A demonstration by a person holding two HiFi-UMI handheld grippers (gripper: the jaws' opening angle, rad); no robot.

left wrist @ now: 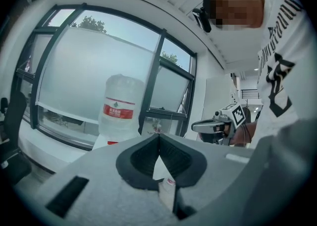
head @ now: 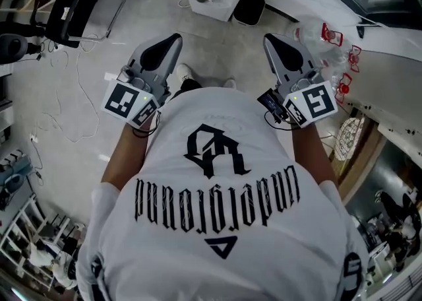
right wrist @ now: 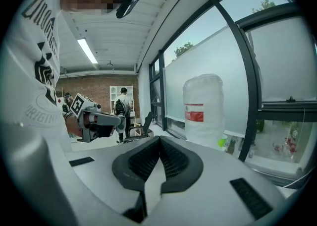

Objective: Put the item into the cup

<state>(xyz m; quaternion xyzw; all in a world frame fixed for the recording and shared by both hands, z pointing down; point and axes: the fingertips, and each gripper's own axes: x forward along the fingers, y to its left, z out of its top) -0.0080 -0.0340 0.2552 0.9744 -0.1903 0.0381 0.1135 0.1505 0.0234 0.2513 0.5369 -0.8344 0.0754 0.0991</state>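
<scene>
white shirt [head: 231, 227] with black lettering; clear bottle [left wrist: 120, 106], red label.

Your left gripper [head: 173, 42] and right gripper [head: 273, 41] were side by side; a water bottle [left wrist: 121, 107] stood ahead, before the window [left wrist: 69, 76].

- Grey concrete floor [head: 224, 49].
- Loose white cables [head: 79, 88] trail across it, left.
- Black chair [head: 82, 9] far left.
- Black bin [head: 249, 9] far centre.
- Person's white shoe [head: 183, 72] near centre.
</scene>
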